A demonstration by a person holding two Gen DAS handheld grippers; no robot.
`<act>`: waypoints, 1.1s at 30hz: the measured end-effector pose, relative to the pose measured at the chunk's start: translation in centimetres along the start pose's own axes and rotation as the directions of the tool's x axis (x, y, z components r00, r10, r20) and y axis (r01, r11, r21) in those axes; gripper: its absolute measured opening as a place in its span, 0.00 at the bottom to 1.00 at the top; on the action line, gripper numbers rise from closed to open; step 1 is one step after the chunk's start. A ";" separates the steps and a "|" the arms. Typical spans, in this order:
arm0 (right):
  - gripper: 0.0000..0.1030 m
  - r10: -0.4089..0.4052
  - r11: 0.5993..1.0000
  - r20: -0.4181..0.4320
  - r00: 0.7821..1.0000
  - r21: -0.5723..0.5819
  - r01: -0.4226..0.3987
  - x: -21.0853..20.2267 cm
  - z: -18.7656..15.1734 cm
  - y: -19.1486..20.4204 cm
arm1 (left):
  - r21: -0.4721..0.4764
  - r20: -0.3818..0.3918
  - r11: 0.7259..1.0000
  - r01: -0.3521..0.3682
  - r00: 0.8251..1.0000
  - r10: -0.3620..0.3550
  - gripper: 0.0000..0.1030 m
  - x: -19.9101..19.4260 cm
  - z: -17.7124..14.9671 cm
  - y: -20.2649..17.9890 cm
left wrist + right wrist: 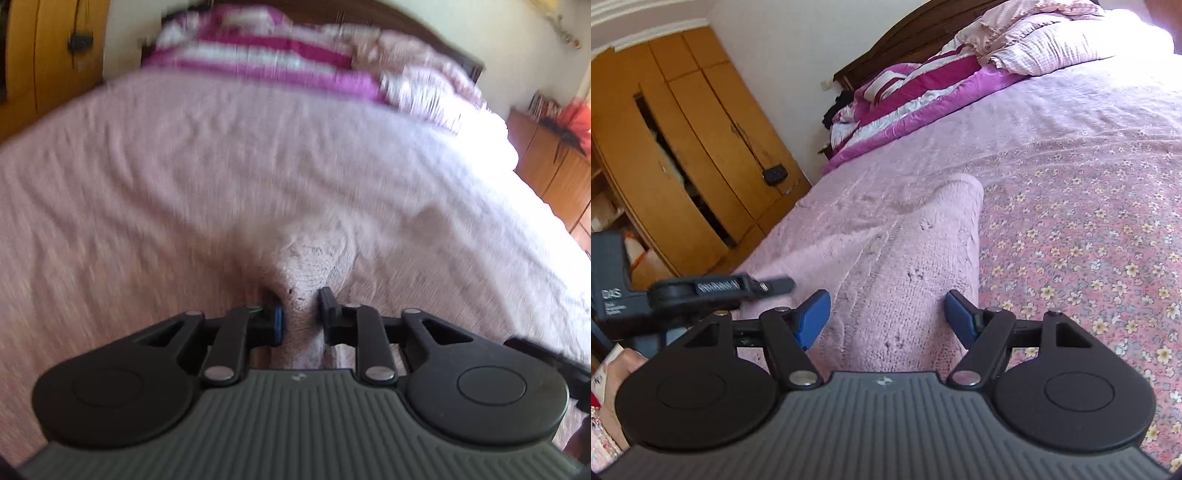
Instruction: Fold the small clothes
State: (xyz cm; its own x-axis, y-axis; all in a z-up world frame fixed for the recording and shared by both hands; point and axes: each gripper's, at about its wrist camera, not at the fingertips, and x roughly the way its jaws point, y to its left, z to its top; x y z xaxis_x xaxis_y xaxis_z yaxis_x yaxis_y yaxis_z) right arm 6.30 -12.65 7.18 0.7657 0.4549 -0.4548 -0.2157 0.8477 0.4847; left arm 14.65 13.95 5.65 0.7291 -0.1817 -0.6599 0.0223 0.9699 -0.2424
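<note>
Pinching a bunched ridge of the pink knit garment [314,266] on the bed [147,166], my left gripper [301,314] held thinly (blurred view); my right gripper [884,317] straddled it unclenched, so a tug could have slipped it free.

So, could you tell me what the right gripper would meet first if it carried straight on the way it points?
Most likely the pink knitted garment, which already lies between the right gripper's open jaws; depth is hard to judge.

Two close wrist views over bed [184,166]
</note>
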 end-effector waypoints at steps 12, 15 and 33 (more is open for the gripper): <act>0.78 0.004 1.000 -0.054 0.999 0.009 -0.003 -0.2 0.4 -1.4 | -0.024 0.001 0.999 0.039 0.999 -0.039 0.78 -1.6 -0.7 0.2; 0.82 0.032 0.996 -0.069 0.997 0.082 -0.026 0.0 1.0 -2.3 | -0.052 -0.028 0.998 0.035 0.999 -0.036 0.78 -1.4 -0.7 0.7; 0.60 0.140 0.926 -0.133 0.981 0.367 -0.083 6.1 2.6 -5.7 | -0.373 -0.117 0.885 0.279 0.932 -0.344 0.43 2.3 -1.0 4.2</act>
State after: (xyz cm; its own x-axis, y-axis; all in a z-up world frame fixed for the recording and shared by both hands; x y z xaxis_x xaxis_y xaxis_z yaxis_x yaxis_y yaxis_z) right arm 13.82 -15.47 3.60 0.6402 0.6016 -0.4777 -0.0406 0.6475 0.7610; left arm 15.77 17.46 2.37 0.5917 -0.5215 -0.6148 -0.0318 0.7469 -0.6642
